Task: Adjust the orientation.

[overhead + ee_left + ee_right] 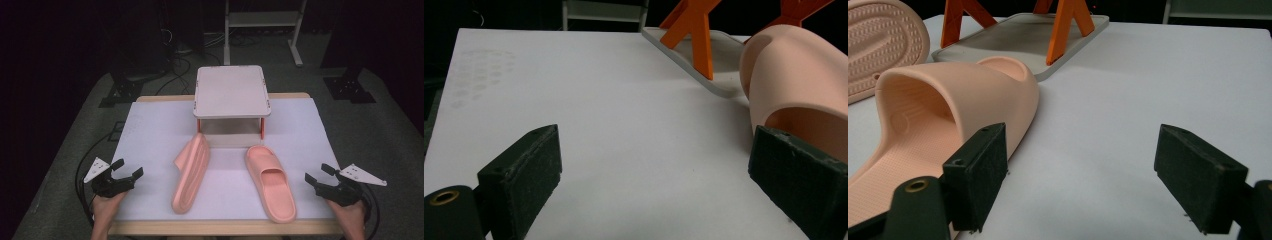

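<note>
My left gripper sat low at the near left edge of the desk, and its jaws stood wide with nothing between them. My right gripper sat at the near right edge, and its jaws were wide and empty too. Both were apart from the shoes.

The two pink slippers lay between my grippers on the white desk. The right slipper lay flat with its strap up, near my right gripper. In the right gripper view its open end was just beside one black jaw. The left slipper was tipped up on its side, so its bumpy sole showed. In the left gripper view its round pink side was just past one jaw. Behind them stood a small grey shelf on orange legs.

I thought a few things could go wrong. The tipped slipper could fall over if I bumped it, because it rested on a thin edge. The soft foam could squash and slip out if I pinched only the rim. If I pushed a slipper too far back, it could knock an orange leg and shove the shelf. The right slipper lay close to the near edge of the desk, so a clumsy poke could slide it off.

I could not read any words or brand names on the slippers, the shelf or the desk.
</note>
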### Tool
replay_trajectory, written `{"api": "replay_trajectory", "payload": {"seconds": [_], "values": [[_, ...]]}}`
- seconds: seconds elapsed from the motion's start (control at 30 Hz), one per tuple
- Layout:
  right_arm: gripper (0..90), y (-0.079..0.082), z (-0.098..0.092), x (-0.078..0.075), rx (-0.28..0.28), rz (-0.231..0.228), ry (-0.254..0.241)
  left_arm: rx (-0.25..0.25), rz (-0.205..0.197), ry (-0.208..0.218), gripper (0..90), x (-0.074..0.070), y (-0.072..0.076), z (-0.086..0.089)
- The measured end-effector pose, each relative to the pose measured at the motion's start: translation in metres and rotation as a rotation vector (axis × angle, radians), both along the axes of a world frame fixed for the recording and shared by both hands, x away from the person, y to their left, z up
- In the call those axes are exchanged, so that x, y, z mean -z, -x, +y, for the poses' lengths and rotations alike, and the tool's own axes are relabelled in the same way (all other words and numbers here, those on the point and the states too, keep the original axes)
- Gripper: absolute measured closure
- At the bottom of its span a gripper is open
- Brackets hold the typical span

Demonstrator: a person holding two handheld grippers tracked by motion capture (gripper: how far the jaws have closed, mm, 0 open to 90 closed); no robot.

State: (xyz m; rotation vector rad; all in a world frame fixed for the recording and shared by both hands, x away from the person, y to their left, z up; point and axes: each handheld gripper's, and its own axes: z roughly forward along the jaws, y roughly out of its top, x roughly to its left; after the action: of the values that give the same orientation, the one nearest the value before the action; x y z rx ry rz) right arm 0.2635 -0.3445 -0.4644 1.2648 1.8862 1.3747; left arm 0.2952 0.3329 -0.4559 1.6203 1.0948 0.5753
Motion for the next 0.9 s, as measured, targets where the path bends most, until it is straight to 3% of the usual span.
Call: {"api": "replay_trajectory", "payload": {"seconds": [0.53, 0.7, 0.9], "values": [[20.5, 0.004, -0.002, -0.001, 0.013, -0.009, 0.006, 0.011, -0.017, 0.016, 6.6, -0.002, -0.001, -0.006], [20.5, 0.004, -0.003, -0.003, 0.016, -0.017, 0.002, 0.013, -0.017, 0.058, 7.1, -0.004, -0.006, -0.01], [20.5, 0.003, 0.0, -0.003, 0.008, -0.011, 0.006, 0.057, -0.016, 0.067, 13.8, -0.008, -0.016, -0.02]]}}
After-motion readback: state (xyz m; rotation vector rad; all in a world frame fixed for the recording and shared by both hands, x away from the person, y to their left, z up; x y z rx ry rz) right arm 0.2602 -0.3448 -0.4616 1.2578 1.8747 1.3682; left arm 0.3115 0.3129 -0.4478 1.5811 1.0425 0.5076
